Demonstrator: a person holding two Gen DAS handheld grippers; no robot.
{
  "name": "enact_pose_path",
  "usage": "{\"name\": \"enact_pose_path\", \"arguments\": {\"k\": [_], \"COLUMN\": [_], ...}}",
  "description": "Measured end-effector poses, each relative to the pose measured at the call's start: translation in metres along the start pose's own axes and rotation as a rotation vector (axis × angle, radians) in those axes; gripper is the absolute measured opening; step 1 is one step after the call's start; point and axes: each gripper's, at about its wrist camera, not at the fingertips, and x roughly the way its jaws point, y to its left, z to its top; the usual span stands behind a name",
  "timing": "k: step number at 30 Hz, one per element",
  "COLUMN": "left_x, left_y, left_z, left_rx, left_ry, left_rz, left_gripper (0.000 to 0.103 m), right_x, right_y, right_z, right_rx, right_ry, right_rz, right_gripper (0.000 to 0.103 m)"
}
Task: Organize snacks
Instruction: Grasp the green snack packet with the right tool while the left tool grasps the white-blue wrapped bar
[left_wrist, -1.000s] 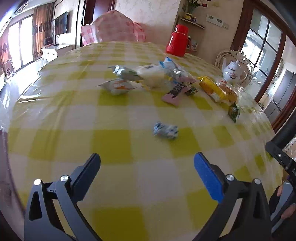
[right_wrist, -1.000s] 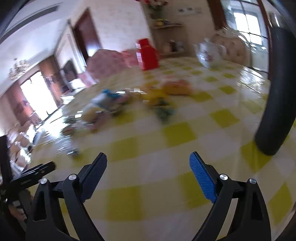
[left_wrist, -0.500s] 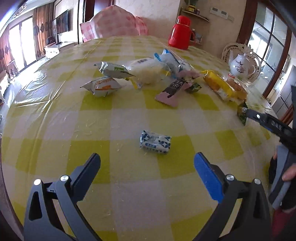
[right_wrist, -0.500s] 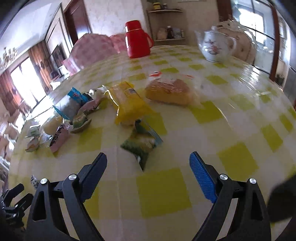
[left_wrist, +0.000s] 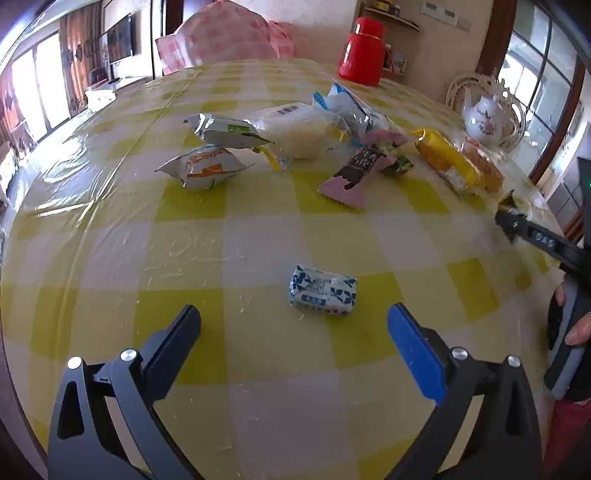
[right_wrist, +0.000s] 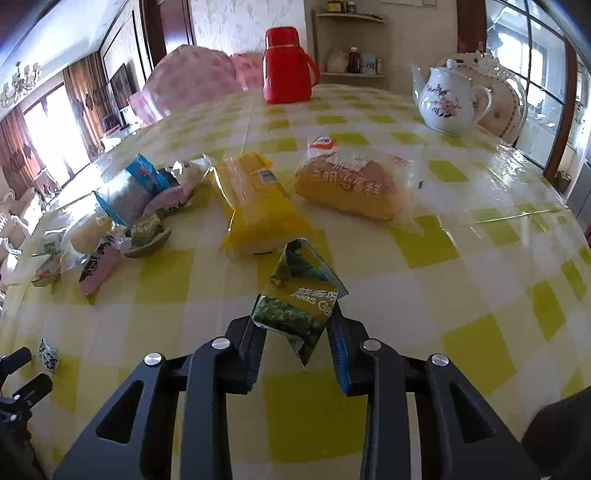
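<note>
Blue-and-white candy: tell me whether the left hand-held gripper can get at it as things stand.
Probably yes: the left hand-held gripper is open, the blue-and-white candy lies alone just ahead, and bare tablecloth surrounds it.

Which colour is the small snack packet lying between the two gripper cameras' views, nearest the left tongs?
White with blue pattern, clearest in left wrist view.

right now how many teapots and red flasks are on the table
2: one white floral teapot at the far right edge, one red flask at the far end. Others may sit out of view.

A round table under a yellow-and-white checked plastic cloth holds scattered snack packets, a red thermos and a white floral teapot.
</note>
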Motion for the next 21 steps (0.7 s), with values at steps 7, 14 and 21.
{"name": "enact_pose_path", "arguments": {"k": [7,14,21], "left_x": [0.007,-0.003,-0.023], "left_y": [-0.014,-0.009,-0.004], "left_z": [0.006,0.002,-0.009], "left_rx": [0.112,0.14,0.131], "left_ry": [-0.005,-0.038,-0.094], "left_rz": [0.065,-0.014,-0.035], "left_gripper": [0.069,0.035,0.035], "right_x": [-0.005,-0.013,-0.027], "right_y": [-0.002,-0.001,0.0], "right_z": [-0.005,-0.013,-0.023], "right_rx": [0.028,0.055,0.09], "right_ry": [-0.001,-0.013,-0.045], "right_rz": [0.042,0.087,0.123], "right_gripper": [0.031,0.031,0.031]}}
